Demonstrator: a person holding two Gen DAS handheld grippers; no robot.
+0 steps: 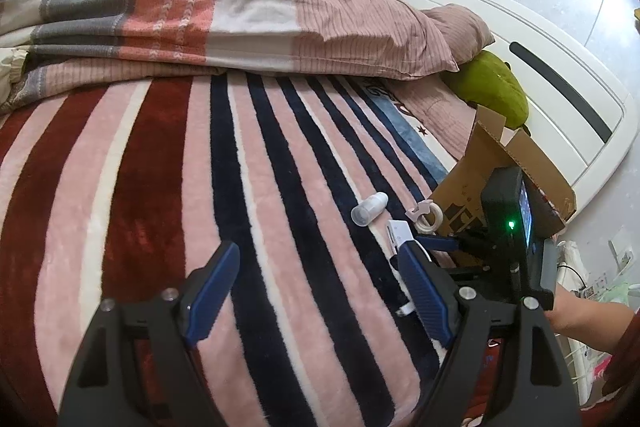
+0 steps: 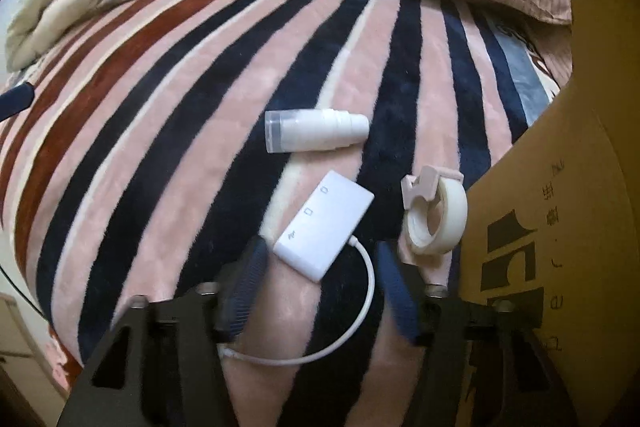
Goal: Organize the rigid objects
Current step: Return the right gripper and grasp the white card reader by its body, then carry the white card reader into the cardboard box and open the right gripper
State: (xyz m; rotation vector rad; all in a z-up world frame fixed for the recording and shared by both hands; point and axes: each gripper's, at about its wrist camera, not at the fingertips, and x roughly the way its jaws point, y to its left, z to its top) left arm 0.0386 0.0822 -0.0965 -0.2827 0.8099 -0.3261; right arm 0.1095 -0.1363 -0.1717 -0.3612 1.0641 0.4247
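Observation:
Three small things lie on the striped blanket [image 2: 168,131]: a white pump bottle [image 2: 316,131] on its side, a white adapter hub [image 2: 324,223] with a looped cable [image 2: 362,311], and a tape roll [image 2: 438,223] in a pink holder. My right gripper [image 2: 322,247] points down over the hub. Its blue fingers stand either side of the hub's near end without touching it. In the left wrist view the bottle [image 1: 370,213], hub [image 1: 398,233] and tape roll [image 1: 428,217] sit far right. My left gripper [image 1: 319,247] is open over bare blanket, to their left.
An open cardboard box [image 2: 560,187] stands right beside the tape roll, also in the left wrist view as the box [image 1: 480,163]. Folded quilts [image 1: 200,7] and a pillow [image 1: 452,31] are piled behind. A green cushion [image 1: 496,87] leans by the white headboard [image 1: 560,75].

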